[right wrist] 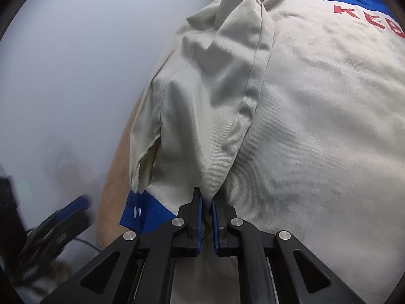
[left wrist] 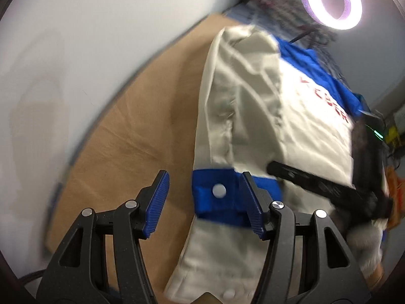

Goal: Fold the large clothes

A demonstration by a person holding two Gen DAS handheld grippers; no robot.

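A cream jacket [left wrist: 253,96] with a blue yoke and red letters lies on a brown table cover [left wrist: 126,139]. Its sleeve runs toward me and ends in a blue cuff [left wrist: 215,197] with a white snap. My left gripper [left wrist: 204,179] is open above the cuff: its right pad is over the blue band and its left pad over bare cover. In the right wrist view my right gripper [right wrist: 207,198] is shut on a raised fold of the cream jacket [right wrist: 316,126] beside the sleeve seam. The blue cuff [right wrist: 141,212] lies to its left, and a blurred blue pad [right wrist: 78,204] of the left gripper shows beyond it.
The right gripper [left wrist: 273,169] reaches in from the right across the jacket, with a hand [left wrist: 364,243] behind it. A lit ring lamp [left wrist: 331,2] and tangled cables [left wrist: 278,0] stand at the table's far end. Pale floor surrounds the table's left edge.
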